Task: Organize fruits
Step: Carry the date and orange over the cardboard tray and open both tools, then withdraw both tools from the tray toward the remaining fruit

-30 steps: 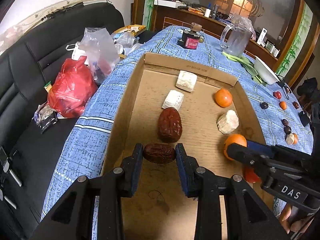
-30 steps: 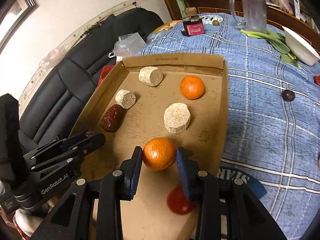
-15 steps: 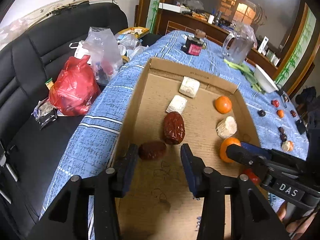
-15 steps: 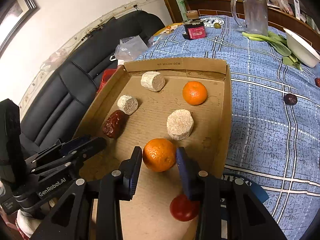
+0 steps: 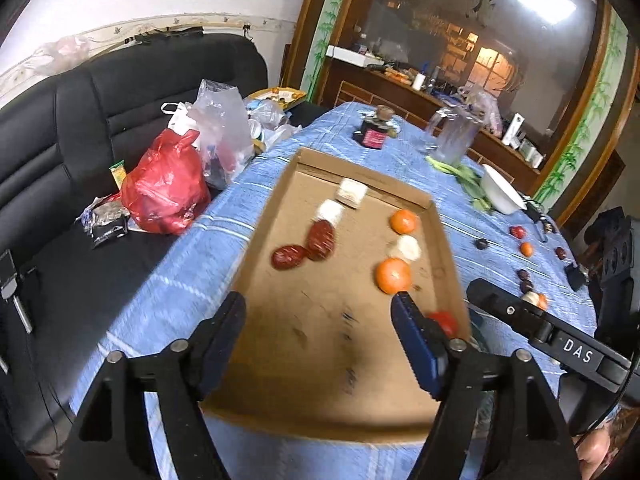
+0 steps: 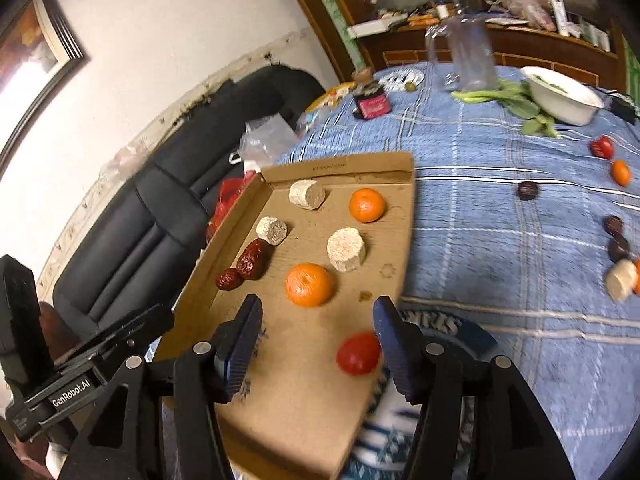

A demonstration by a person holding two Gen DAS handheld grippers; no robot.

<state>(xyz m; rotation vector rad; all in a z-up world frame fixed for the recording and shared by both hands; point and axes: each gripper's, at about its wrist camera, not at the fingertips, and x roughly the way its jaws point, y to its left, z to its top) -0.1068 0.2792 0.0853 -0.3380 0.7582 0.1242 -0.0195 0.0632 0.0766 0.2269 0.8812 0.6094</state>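
Left gripper (image 5: 318, 316): jaws have just been opening, now wide and empty, above the cardboard tray (image 5: 256, 240). Right gripper (image 6: 316, 322): jaws have just been opening, empty. The near orange (image 6: 310, 284) and small date (image 6: 229, 279) lie in the tray, released.

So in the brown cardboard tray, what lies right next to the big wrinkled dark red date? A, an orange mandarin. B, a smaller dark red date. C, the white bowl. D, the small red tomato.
B: in the right wrist view the smaller dark red date lies against the big wrinkled dark red date, by the left wall of the brown cardboard tray.
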